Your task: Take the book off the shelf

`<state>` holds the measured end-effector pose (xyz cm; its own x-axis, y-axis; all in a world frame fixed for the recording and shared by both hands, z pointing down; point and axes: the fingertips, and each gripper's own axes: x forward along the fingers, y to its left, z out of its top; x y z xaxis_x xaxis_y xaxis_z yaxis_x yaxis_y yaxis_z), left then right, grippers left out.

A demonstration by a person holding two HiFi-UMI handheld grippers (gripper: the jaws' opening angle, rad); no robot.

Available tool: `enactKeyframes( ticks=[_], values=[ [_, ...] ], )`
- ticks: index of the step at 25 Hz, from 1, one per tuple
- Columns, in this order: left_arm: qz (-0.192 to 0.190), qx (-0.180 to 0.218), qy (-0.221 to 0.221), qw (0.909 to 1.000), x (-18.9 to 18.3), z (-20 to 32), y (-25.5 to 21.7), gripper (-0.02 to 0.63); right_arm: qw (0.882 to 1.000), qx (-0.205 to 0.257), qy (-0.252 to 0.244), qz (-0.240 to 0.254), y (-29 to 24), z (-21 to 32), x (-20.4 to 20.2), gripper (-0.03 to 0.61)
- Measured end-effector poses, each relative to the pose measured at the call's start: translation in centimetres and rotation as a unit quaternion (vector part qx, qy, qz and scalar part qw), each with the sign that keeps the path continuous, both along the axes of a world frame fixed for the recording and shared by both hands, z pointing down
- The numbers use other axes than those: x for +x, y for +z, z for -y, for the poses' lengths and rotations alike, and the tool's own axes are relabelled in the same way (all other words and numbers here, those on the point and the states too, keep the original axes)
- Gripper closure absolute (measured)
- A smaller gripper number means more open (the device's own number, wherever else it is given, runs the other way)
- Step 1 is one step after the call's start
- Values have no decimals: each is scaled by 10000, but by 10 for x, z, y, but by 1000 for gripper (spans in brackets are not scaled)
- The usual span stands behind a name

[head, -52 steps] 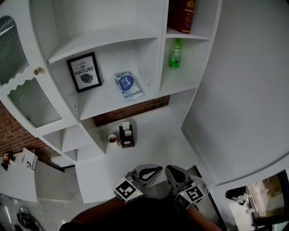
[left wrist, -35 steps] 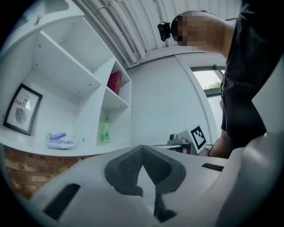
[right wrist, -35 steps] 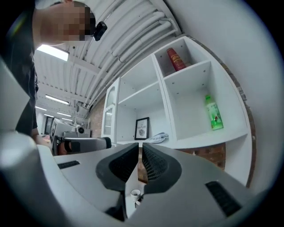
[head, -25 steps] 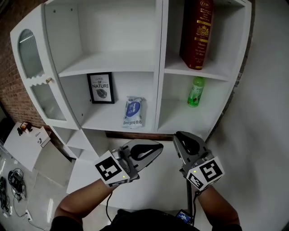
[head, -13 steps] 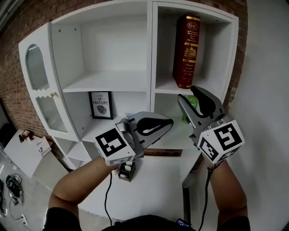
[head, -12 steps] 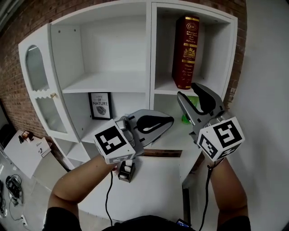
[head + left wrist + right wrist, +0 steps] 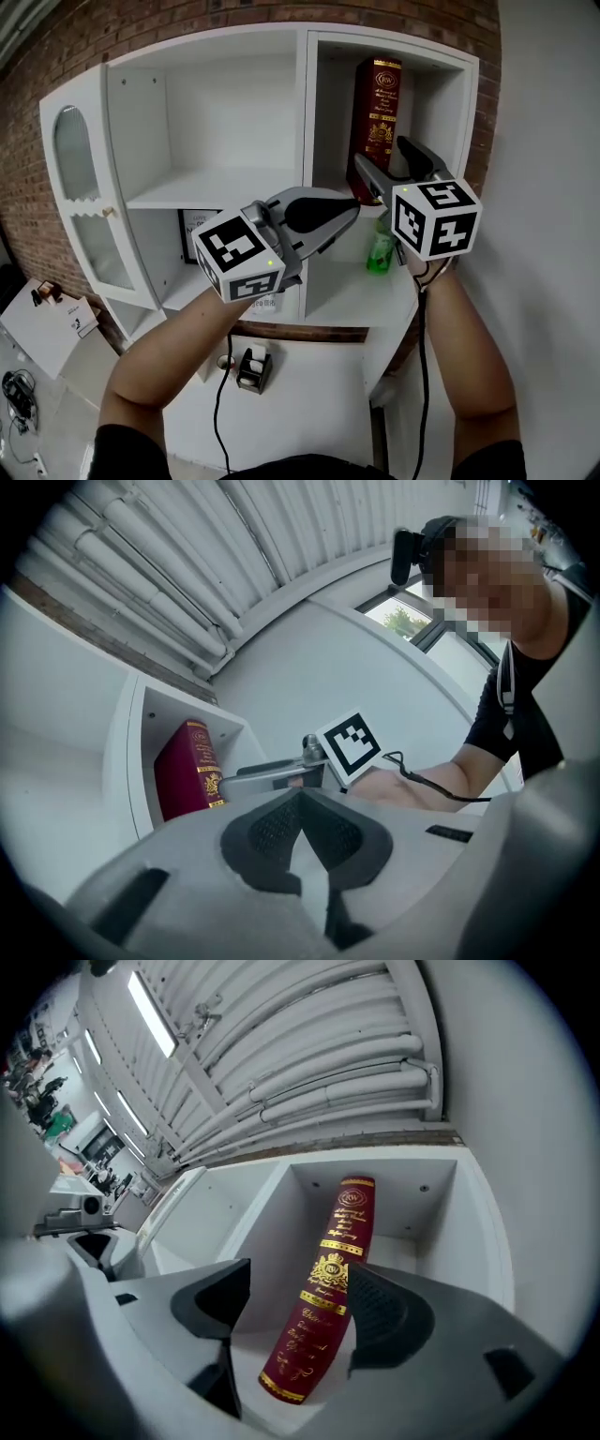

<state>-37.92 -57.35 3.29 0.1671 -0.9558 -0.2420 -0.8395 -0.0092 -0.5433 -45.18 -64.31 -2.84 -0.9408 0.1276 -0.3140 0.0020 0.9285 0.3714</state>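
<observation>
A dark red book (image 7: 374, 111) with gold print leans in the upper right compartment of the white shelf (image 7: 220, 173). My right gripper (image 7: 386, 167) is raised in front of that compartment, and its jaws are opening. In the right gripper view the book (image 7: 328, 1288) shows in the gap of the right gripper (image 7: 295, 1283), and neither pad presses on it. My left gripper (image 7: 352, 208) is held beside it, lower and to the left, shut and empty. The left gripper view shows the left gripper (image 7: 300, 803), the book (image 7: 187, 780) and the right gripper (image 7: 272, 772).
A green bottle (image 7: 380, 248) stands in the compartment under the book. A framed picture (image 7: 192, 220) sits behind my left gripper. A glass cabinet door (image 7: 80, 197) hangs open at the left. A small dark holder (image 7: 250, 367) rests on the lower counter.
Both grippers have risen from waist height to the upper shelf. The right gripper's jaws have spread apart and now frame the red book.
</observation>
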Motion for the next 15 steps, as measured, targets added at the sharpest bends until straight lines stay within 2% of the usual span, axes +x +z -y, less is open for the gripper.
enactKeyframes(
  ticks=[9, 15],
  values=[
    [-158, 49, 7, 9999, -13, 6, -8, 607, 9978, -418, 208, -462, 1, 28, -45, 268],
    [-104, 1, -116, 9999, -23, 7, -13, 607, 9956, -613, 319, -639, 5, 36, -67, 268]
  ],
)
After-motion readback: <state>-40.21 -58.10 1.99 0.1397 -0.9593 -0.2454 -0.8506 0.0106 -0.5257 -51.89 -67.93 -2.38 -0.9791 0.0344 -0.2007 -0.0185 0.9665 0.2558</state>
